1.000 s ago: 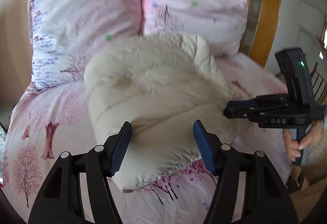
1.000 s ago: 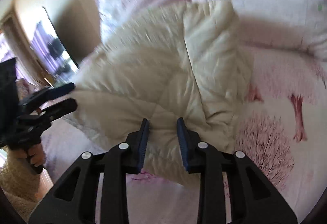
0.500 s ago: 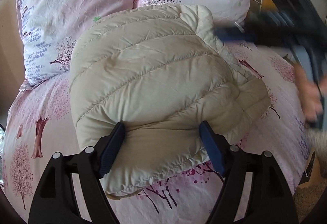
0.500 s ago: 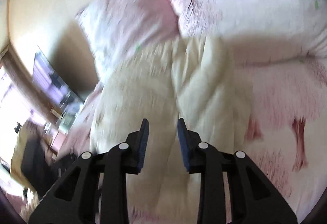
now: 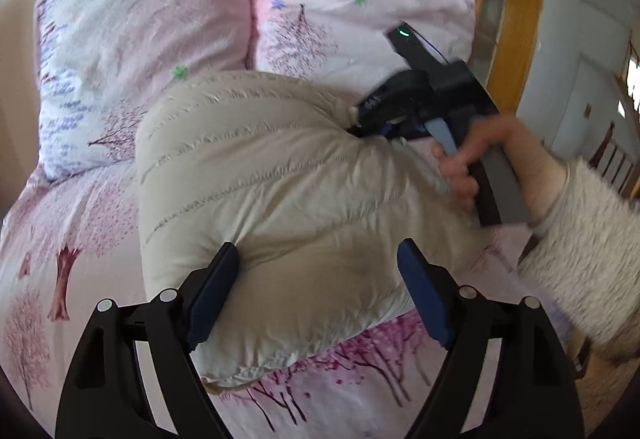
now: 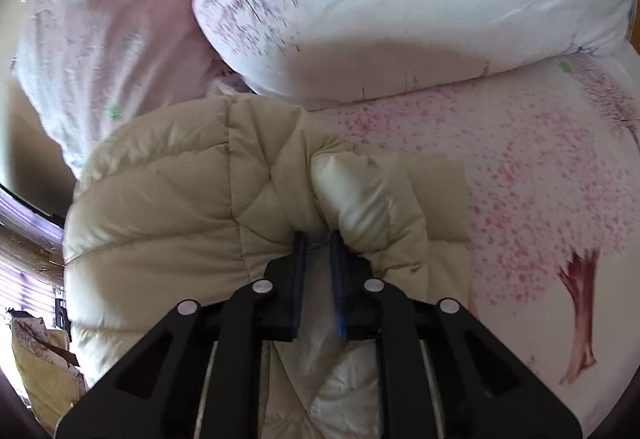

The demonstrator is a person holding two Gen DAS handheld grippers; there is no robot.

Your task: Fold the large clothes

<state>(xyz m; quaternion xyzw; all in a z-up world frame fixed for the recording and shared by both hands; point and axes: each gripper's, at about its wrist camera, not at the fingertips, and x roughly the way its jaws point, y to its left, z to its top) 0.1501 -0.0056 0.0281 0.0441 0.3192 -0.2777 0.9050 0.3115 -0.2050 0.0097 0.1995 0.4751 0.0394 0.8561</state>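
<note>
A cream quilted puffer jacket (image 5: 280, 191) lies bunched in a folded mound on the pink tree-print bed (image 5: 72, 263). My left gripper (image 5: 316, 291) is open, its blue pads straddling the jacket's near edge without pinching it. My right gripper (image 6: 318, 239) is shut on a fold of the jacket (image 6: 180, 215) at its far side near the pillows. In the left wrist view the right gripper (image 5: 360, 119) shows pressed into the jacket's far right edge, held by a hand in a fuzzy sleeve.
Two pink printed pillows (image 5: 140, 31) (image 5: 352, 15) stand against the wall behind the jacket. A wooden door frame (image 5: 516, 19) is at the right. The nearer pillow (image 6: 400, 11) hangs just beyond my right gripper.
My right gripper swung from the jacket's near right side over to its far edge by the pillows and closed on a fold. My left gripper stayed open at the near edge.
</note>
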